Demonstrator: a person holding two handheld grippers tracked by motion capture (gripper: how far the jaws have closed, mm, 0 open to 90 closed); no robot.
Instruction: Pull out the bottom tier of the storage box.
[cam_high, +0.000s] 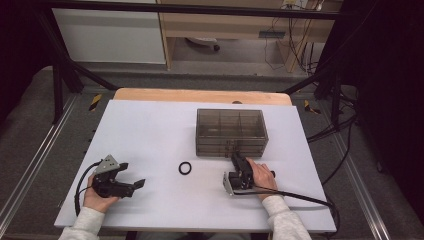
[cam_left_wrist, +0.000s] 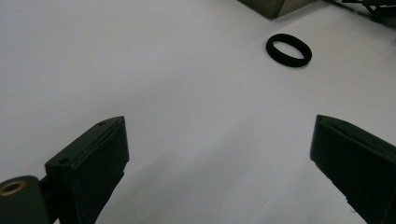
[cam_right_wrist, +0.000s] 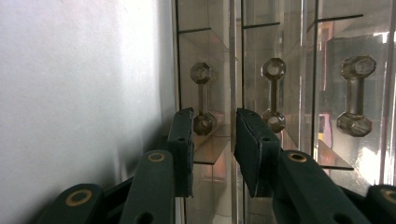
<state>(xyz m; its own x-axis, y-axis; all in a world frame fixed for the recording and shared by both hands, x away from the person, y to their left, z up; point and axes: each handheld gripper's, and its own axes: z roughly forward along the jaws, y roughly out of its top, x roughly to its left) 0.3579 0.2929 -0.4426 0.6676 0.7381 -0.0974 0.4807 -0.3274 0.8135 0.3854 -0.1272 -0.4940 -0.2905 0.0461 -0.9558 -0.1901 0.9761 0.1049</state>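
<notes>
The right gripper (cam_high: 236, 159) lies on its side at the front of the clear drawer box (cam_high: 230, 131), which stands on the white bench (cam_high: 150, 135) toward its far middle. In the right gripper view its two black fingers (cam_right_wrist: 182, 140) stand a narrow gap apart, pushed up against the box's front face. Three dumbbell-shaped clear handles run across that face. The lowest handle (cam_right_wrist: 202, 99) sits just beyond the left finger's tip, and the middle handle (cam_right_wrist: 273, 93) sits just beyond the other finger's tip. Neither handle lies squarely in the gap, and the pads press on nothing that can be made out; whether a fingertip touches a handle or the drawer front cannot be told. From the high view, the person's right hand (cam_high: 261, 174) wraps the gripper's body just in front of the box.

The left gripper (cam_high: 131, 182) rests low over the near left part of the bench, held in the person's left hand (cam_high: 97, 197). Its fingers (cam_left_wrist: 88, 158) are spread wide, with bare white surface between them and nothing held.

A black ring (cam_high: 185, 168) lies flat on the bench between the two grippers, well apart from the left fingers and near the box's front left corner.
</notes>
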